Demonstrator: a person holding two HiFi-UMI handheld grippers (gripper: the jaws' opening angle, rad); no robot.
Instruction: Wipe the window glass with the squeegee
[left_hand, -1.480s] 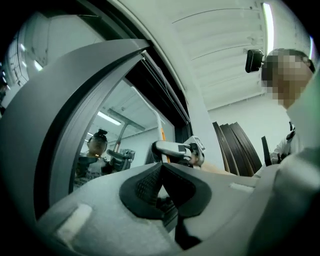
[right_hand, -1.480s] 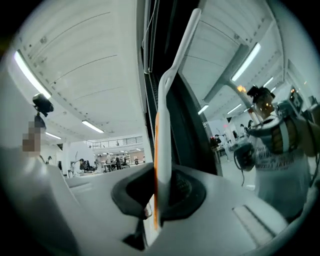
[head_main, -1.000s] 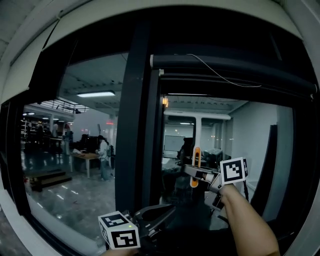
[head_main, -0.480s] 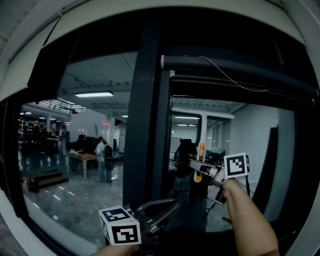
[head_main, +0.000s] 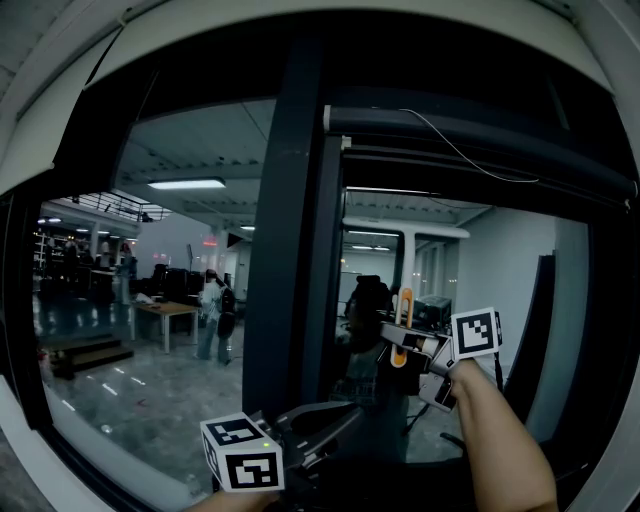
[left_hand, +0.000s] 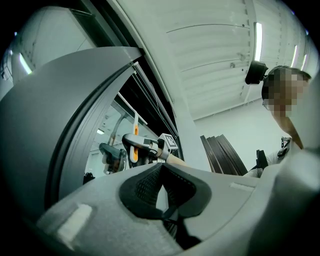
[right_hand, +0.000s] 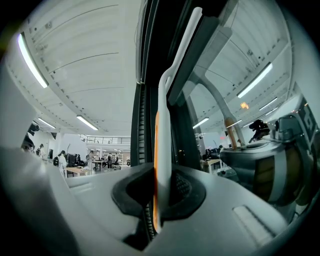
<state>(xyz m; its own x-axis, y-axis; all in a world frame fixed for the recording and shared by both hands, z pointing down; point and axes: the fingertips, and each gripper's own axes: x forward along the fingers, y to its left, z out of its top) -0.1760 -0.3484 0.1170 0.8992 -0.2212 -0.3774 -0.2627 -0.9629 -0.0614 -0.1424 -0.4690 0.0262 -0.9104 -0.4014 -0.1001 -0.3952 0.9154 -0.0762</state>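
Observation:
The squeegee (head_main: 402, 325) has a white and orange handle and stands upright before the right pane of the window glass (head_main: 450, 265). My right gripper (head_main: 405, 348) is shut on that handle. In the right gripper view the handle (right_hand: 161, 125) rises from between the jaws of the right gripper (right_hand: 159, 186) to the dark blade head (right_hand: 196, 47) beside the frame; whether the blade touches the glass cannot be told. My left gripper (head_main: 318, 425) hangs low in front of the mullion, shut and holding nothing. From the left gripper (left_hand: 162, 172) the squeegee (left_hand: 134, 146) shows ahead.
A wide dark mullion (head_main: 295, 250) splits the window into a left pane (head_main: 160, 300) and the right one. A dark roller blind housing (head_main: 470, 140) with a thin cord runs above the right pane. Beyond the glass are a lit hall, desks and a standing person (head_main: 213, 315).
The right gripper has carried the squeegee a little up and to the right. The head view has swung slightly left. The left gripper has hardly moved.

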